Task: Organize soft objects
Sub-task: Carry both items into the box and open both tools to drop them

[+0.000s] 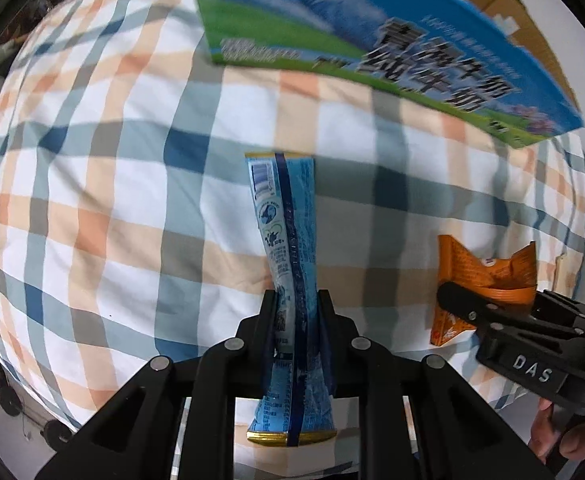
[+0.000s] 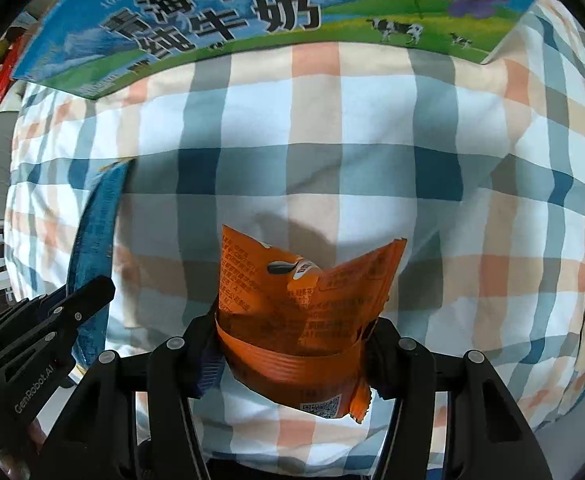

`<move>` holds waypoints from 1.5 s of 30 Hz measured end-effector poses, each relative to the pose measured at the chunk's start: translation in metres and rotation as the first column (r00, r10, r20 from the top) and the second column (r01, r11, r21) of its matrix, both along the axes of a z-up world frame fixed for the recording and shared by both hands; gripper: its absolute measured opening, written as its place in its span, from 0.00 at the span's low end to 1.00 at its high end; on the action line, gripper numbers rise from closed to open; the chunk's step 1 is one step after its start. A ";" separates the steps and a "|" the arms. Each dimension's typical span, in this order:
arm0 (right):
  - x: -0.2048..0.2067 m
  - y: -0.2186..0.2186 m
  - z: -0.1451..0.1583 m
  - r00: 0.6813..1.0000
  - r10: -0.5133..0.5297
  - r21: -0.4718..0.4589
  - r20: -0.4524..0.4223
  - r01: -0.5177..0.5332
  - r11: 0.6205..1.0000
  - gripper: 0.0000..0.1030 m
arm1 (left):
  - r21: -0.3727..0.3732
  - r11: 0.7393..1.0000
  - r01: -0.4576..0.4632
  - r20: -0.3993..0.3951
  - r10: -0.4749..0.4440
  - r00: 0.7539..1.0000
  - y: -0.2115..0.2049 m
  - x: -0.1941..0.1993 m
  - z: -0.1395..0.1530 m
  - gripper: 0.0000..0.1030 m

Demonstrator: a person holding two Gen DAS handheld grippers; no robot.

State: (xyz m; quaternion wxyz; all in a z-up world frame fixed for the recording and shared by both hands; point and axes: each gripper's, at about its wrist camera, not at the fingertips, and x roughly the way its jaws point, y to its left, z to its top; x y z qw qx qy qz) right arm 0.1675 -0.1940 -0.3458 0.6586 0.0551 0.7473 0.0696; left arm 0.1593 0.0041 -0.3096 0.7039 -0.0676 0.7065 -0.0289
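Over checked cloth [image 1: 112,200], left tongs [image 1: 296,300] pinch blue packet [image 1: 284,220], right tongs [image 2: 296,328] orange packet [image 2: 304,300]

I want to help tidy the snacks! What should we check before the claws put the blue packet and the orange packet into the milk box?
1. Left claw gripping the blue packet: ok, pinched at its middle.
2. Right claw gripping the orange packet: ok, squeezed between both fingers.
3. Packets apart from each other: ok, a gap shows between them.
4. Milk box ahead of both claws: ok, it stands at the far side of the checked cloth.
5. Box open on top: cannot tell, only its printed side shows.
6. Room inside the box: cannot tell, its inside is hidden.
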 end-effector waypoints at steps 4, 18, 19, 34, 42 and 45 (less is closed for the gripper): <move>-0.005 -0.005 0.019 1.000 -0.001 0.014 0.021 0.001 1.000 0.58 | -0.001 1.000 0.025 0.045 -0.025 0.999 -0.011 0.000 0.020 0.15; 0.004 -0.030 0.133 0.984 -0.036 0.116 0.174 0.016 0.993 0.58 | -0.105 0.992 0.072 0.249 -0.044 0.968 -0.017 0.022 0.134 0.15; 0.007 -0.031 0.144 0.981 -0.042 0.125 0.189 0.019 0.992 0.58 | -0.110 0.991 0.077 0.264 -0.046 0.963 -0.026 0.026 0.140 0.15; 0.126 -0.017 0.214 0.936 -0.112 0.122 0.334 0.075 0.990 0.58 | -0.095 0.988 0.124 0.382 -0.079 0.921 -0.041 0.159 0.193 0.15; 0.183 0.000 0.164 0.958 -0.117 0.096 0.261 0.095 0.991 0.58 | -0.117 0.987 0.108 0.236 -0.078 0.969 -0.031 0.222 0.132 0.15; 0.196 0.007 0.138 0.968 -0.115 0.088 0.222 0.098 0.991 0.58 | -0.125 0.988 0.096 0.181 -0.072 0.981 -0.028 0.234 0.108 0.15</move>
